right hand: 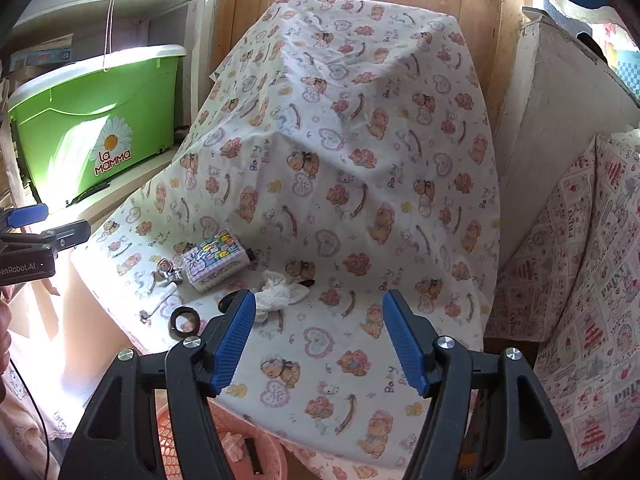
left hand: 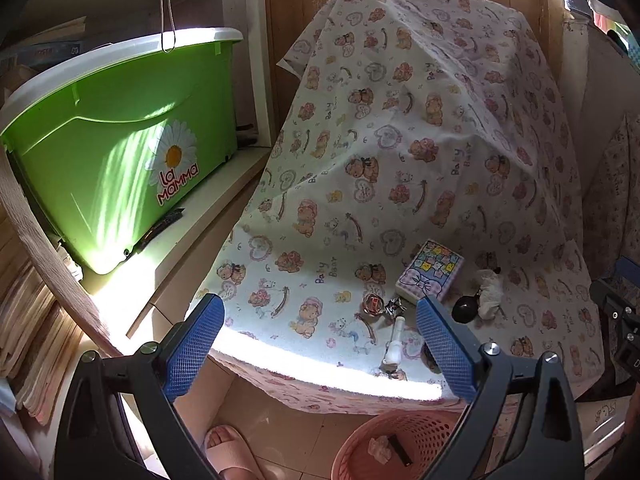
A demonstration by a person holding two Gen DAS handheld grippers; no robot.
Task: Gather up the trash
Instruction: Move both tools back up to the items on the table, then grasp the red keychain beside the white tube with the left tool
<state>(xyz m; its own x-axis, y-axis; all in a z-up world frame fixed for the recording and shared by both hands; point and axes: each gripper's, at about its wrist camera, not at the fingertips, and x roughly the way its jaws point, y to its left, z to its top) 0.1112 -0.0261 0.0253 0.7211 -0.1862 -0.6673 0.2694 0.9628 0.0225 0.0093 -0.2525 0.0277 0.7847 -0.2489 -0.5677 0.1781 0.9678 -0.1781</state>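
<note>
Wide apart and empty, the left gripper (left hand: 320,344) and right gripper (right hand: 319,344) hover above the bear-print tabletop (right hand: 360,208), where a crumpled tissue (right hand: 276,294) lies beside a patterned box (right hand: 216,260); a pink basket (left hand: 400,444) below holds trash.

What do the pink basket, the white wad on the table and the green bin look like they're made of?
Pink basket: moulded plastic, judging by its regular grid of punched holes; matte. White wad: crumpled tissue or thin paper, soft irregular folds; could be cloth. Green bin: hard glossy plastic, with sunlight sheen, moulded ribs and a white rim.
</note>
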